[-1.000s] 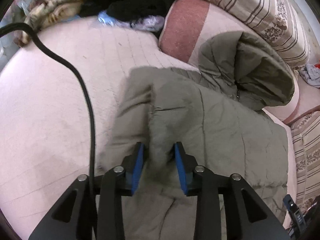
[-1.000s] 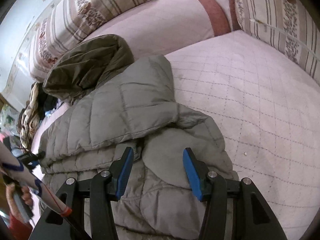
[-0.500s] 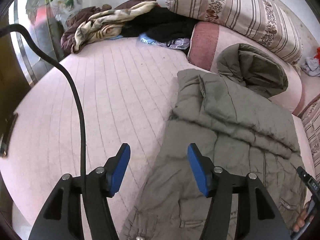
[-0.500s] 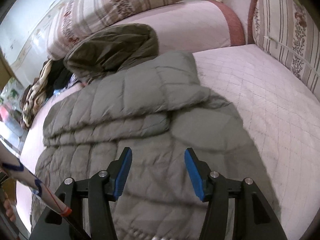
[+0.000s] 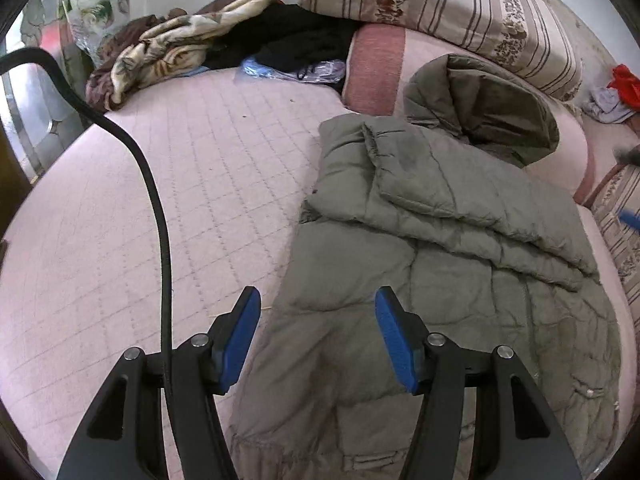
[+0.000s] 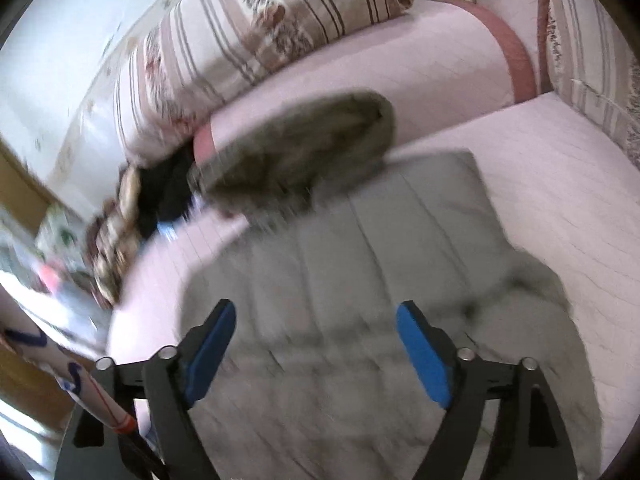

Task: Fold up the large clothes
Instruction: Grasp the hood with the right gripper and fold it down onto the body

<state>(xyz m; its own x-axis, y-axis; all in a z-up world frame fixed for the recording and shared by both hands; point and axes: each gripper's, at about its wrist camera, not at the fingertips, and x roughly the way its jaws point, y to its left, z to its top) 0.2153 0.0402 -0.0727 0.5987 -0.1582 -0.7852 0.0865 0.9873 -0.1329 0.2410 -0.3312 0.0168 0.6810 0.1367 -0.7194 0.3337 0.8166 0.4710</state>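
An olive-grey quilted hooded coat (image 5: 440,248) lies on the pink quilted bed, both sleeves folded across its chest, its hood (image 5: 484,100) resting against a pink bolster. My left gripper (image 5: 316,312) hangs open above the coat's left edge, nothing between its blue pads. In the blurred right wrist view the coat (image 6: 360,280) fills the middle and the hood (image 6: 296,156) lies beyond. My right gripper (image 6: 316,332) is above the coat, jaws opening wide, holding nothing.
Striped floral cushions (image 5: 432,4) line the back. A pile of clothes and a patterned blanket (image 5: 180,52) lies at the far left, with a plastic bag (image 5: 296,70) beside it. A black cable (image 5: 156,208) hangs in front of the left camera. Bare pink mattress (image 5: 160,200) spreads left of the coat.
My left gripper let go of the sleeve it pinched and drew back left. My right gripper lifted away from the coat and opened wider; its view has become blurred.
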